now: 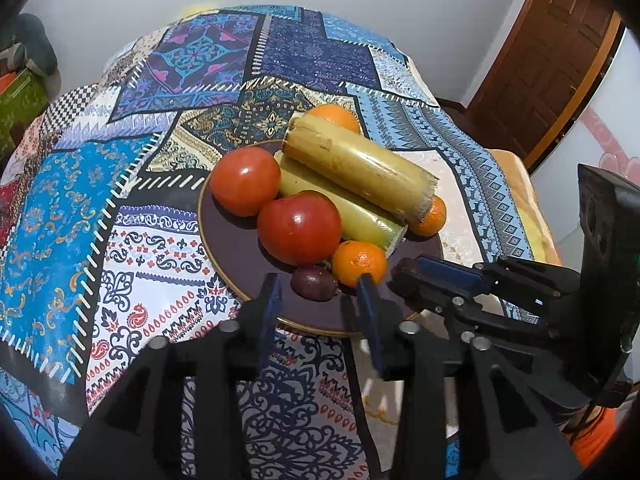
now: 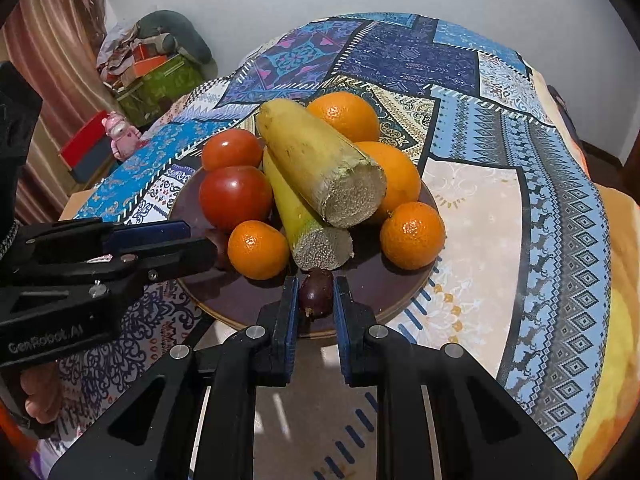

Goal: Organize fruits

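Observation:
A dark round plate [image 1: 236,248] [image 2: 372,280] on the patterned cloth holds two tomatoes [image 1: 299,227] [image 2: 235,198], several oranges [image 1: 359,262] [image 2: 412,236], two yellow cut stalks [image 1: 356,166] [image 2: 316,160] and small dark purple fruits [image 1: 314,282] [image 2: 316,292]. My right gripper [image 2: 316,298] is shut on one purple fruit at the plate's near edge. It shows in the left wrist view [image 1: 404,276] at the right. My left gripper [image 1: 320,294] is open, its fingers either side of another purple fruit. It shows in the right wrist view [image 2: 208,240] at the left.
The patchwork tablecloth [image 1: 160,208] [image 2: 520,184] covers a round table. A wooden door [image 1: 560,40] stands at the right. Boxes, clutter and a pink toy [image 2: 120,136] lie beyond the table's left side.

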`<state>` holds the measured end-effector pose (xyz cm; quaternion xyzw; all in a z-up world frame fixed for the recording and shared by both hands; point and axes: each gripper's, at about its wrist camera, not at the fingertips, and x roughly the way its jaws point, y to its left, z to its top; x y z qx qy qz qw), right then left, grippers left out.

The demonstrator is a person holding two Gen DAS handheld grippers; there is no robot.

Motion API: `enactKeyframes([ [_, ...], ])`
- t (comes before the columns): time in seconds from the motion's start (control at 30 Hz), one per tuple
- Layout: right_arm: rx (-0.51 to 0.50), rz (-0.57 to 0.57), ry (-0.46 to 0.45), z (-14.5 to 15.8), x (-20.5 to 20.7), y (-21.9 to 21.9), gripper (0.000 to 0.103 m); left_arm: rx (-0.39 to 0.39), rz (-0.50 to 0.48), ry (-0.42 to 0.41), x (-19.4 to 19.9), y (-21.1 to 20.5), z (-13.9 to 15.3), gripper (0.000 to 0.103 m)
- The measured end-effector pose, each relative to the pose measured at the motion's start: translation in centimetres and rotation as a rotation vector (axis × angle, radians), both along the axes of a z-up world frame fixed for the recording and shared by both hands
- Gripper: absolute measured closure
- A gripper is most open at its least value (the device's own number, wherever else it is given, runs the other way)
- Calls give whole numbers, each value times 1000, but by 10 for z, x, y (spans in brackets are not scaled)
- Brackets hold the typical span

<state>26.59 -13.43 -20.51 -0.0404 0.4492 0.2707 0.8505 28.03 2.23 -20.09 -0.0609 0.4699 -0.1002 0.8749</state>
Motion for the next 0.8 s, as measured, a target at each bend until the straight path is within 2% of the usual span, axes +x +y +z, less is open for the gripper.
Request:
enactKeyframes([
  [0.07, -1, -4, -3, 2, 0, -1, 79, 9, 7, -11, -3, 0, 4, 57],
  [0.17, 0, -11, -16, 9, -4, -4, 77, 9, 21, -27, -11, 3, 11, 57],
  [0.3, 12, -31, -59, 29, -14, -12, 77, 12, 50, -96, -31, 10, 37, 57],
  [0.53, 73, -65, -202, 96, -53, -31, 77, 31, 97, -311, -88, 15, 113, 57],
  [0.67, 134, -75, -318, 149, -88, -40, 77, 41, 116, -453, -131, 13, 160, 57],
  [0.8, 188, -72, -422, 189, -125, -47, 77, 34, 124, -572, -174, 10, 198, 57],
])
